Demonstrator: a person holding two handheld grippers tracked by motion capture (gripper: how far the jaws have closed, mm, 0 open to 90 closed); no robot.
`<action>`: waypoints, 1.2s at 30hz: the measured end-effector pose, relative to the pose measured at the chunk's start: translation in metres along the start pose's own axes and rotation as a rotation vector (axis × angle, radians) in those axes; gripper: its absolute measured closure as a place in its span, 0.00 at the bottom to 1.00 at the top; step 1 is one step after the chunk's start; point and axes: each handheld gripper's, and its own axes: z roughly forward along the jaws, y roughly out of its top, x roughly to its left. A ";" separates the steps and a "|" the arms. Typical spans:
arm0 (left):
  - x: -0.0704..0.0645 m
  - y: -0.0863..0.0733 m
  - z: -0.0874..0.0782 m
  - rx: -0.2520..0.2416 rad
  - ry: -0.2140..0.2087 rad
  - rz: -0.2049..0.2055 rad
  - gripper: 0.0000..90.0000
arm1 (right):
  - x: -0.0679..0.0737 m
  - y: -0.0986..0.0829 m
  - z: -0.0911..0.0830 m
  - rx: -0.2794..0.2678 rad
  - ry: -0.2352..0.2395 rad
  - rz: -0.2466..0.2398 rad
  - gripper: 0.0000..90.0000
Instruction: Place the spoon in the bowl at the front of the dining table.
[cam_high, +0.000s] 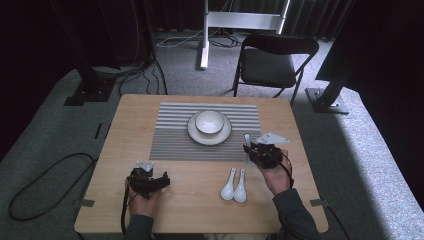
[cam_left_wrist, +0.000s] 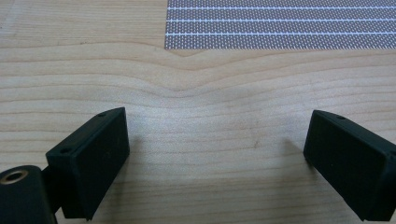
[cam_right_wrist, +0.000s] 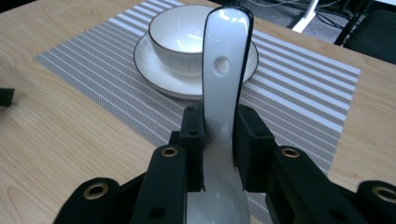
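One white spoon (cam_right_wrist: 223, 88) pinched tight between right gripper (cam_right_wrist: 219, 140) fingers (cam_right_wrist: 192, 140), handle up, just right of placemat (cam_high: 170, 135). Two more spoons (cam_high: 234, 185) flat on bench (cam_high: 200, 210), below placemat. Left gripper (cam_left_wrist: 215, 149) fingers spread wide, empty, above bare wood.

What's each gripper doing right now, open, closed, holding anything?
Left gripper: open, nothing between its fingers, over bare table.
Right gripper: closed on a white spoon.
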 end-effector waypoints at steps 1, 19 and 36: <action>0.000 0.000 0.000 0.000 0.000 0.000 0.08 | 0.000 0.002 0.001 -0.001 0.003 -0.001 0.83; 0.000 0.000 0.000 0.000 0.000 0.000 0.08 | 0.005 0.032 0.012 -0.021 0.016 -0.027 0.83; 0.000 0.000 0.000 0.000 0.001 0.001 0.08 | 0.006 0.055 0.022 -0.036 0.012 -0.048 0.83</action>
